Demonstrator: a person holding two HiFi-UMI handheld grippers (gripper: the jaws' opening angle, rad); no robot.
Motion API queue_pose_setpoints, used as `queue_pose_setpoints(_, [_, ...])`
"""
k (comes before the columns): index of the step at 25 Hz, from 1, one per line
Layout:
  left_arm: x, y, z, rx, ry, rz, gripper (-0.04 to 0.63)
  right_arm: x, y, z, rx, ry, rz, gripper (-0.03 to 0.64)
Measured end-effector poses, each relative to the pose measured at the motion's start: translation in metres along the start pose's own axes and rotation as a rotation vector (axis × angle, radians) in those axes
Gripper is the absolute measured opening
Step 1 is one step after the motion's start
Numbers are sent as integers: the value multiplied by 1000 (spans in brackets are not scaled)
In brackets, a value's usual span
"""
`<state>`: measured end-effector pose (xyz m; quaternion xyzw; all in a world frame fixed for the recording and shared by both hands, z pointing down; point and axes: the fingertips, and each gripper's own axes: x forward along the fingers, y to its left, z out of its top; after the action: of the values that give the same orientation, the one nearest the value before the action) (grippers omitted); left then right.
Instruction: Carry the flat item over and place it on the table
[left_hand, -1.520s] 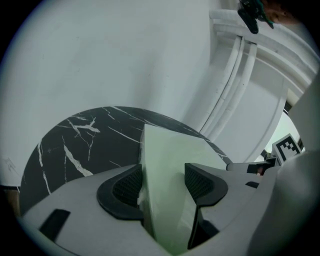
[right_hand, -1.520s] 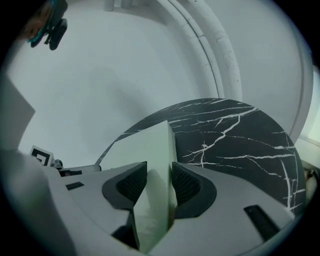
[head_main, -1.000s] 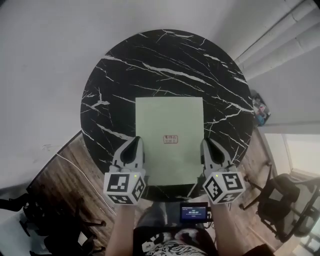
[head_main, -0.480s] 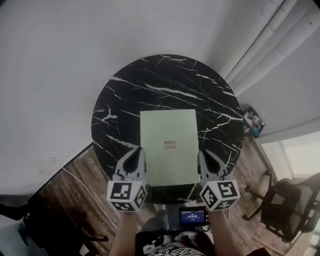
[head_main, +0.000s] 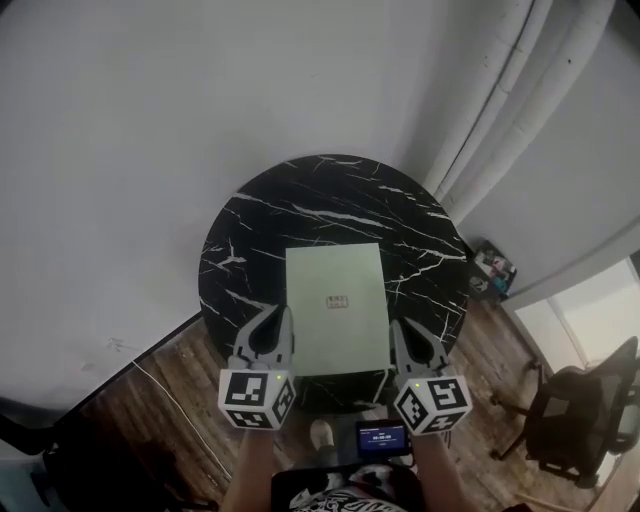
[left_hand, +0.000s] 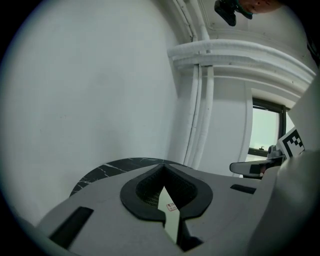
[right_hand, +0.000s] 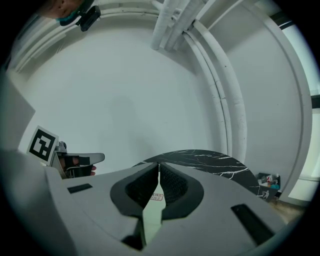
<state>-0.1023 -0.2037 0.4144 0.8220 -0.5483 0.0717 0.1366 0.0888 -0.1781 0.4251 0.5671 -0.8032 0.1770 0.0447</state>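
A pale green flat sheet (head_main: 336, 305) with a small red label lies over the near half of the round black marble table (head_main: 420, 230). Its near edge reaches the table's rim. I cannot tell whether it rests on the top or hangs just above it. My left gripper (head_main: 272, 328) is shut on the sheet's near left edge. My right gripper (head_main: 403, 338) is shut on its near right edge. In the left gripper view the thin sheet (left_hand: 171, 222) runs between the closed pads, and the same sheet (right_hand: 150, 217) shows in the right gripper view.
White wall lies behind the table, with white pipes (head_main: 490, 110) at the upper right. Small items (head_main: 492, 268) sit on the wooden floor to the right, and an office chair (head_main: 590, 405) stands further right. A small screen device (head_main: 382, 437) hangs at the person's waist.
The head view has pulled back and up, so the table and sheet look smaller and lower. Both grippers stay at the sheet's near edges.
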Motion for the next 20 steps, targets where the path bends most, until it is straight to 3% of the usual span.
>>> queue_pose_setpoints(5, [-15,-11,13,83,-14,-10,12,-15,8,12,-7,-33,3,23])
queue_pose_setpoints(9, [-23,-15,27,54,-50,-35,12,-22,12,24,-8,-69,-5,23])
queue_pose_setpoints(20, [-46,-32,45,96,-97,-52,12,-41,30,44,-36,-119,12,21])
